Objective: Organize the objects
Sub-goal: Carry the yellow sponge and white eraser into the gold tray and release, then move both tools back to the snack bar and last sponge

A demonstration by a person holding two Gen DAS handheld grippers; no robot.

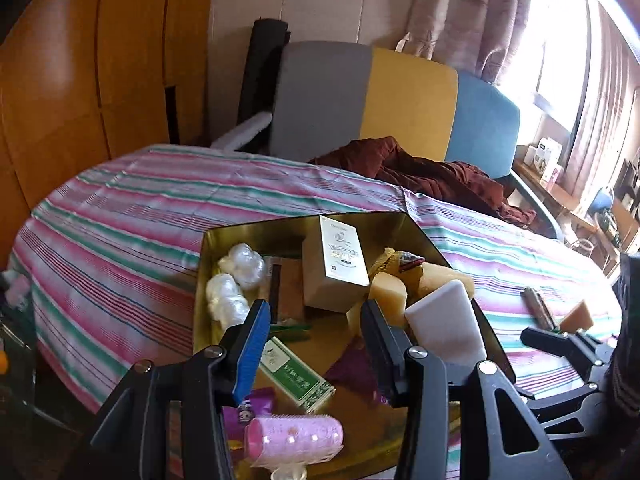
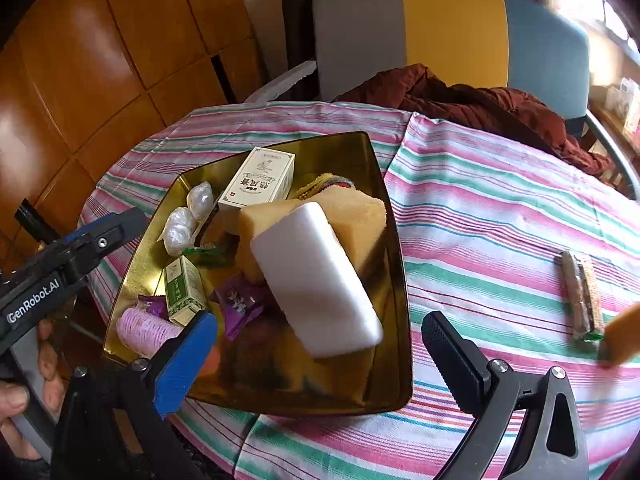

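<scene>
A gold metal tray sits on the striped tablecloth, filled with small items. A white foam block lies slanted on top of yellow sponges in it. My right gripper hangs over the tray's near edge, open wide, and its pads do not touch the block. My left gripper hovers above the tray's left part, open with nothing between its pads. Below it lie a green box, a pink hair roller and a white box.
On the cloth to the right of the tray lie a wrapped bar and an orange sponge wedge. A dark red garment is draped on the chair behind the table. A hand holds the left tool.
</scene>
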